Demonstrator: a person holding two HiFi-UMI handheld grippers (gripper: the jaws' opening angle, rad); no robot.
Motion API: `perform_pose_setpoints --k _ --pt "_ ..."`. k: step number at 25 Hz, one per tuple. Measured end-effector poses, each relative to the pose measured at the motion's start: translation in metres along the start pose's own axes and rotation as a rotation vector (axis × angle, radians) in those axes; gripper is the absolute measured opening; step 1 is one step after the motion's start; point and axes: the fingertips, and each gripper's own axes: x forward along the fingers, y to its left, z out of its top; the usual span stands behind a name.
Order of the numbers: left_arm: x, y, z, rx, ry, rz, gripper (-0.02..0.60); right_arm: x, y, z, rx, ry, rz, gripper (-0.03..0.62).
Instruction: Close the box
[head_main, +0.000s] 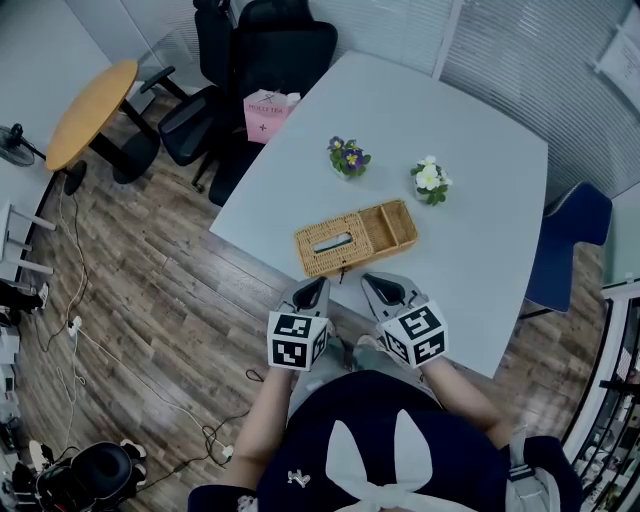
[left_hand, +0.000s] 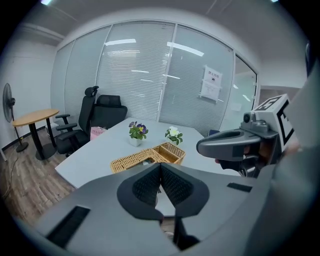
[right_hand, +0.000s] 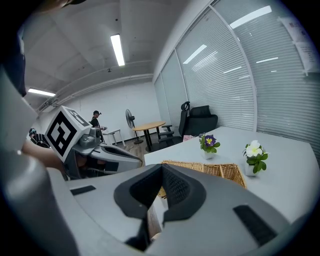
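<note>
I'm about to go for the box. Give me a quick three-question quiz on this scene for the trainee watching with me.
1. True or false: the left gripper is gripping the wicker box.
2. Where does the box lie? A: on the floor. B: on the white table. C: on the round wooden table.
3. Are the right gripper's fingers apart or together?

Key: 1 false, because it is shut on nothing and short of the box. 2 B. 3 together.

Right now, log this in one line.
left gripper shut, empty | right gripper shut, empty | wicker box on table, untouched, open
</note>
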Motion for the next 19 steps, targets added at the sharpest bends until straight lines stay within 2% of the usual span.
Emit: perform_pose_setpoints --k 19 --pt "0.0008 -0.0065 0.0053 -0.014 -0.013 -0.036 0.023 0.0004 -0.0014 0.0000 0.003 0.009 0.002 0.003"
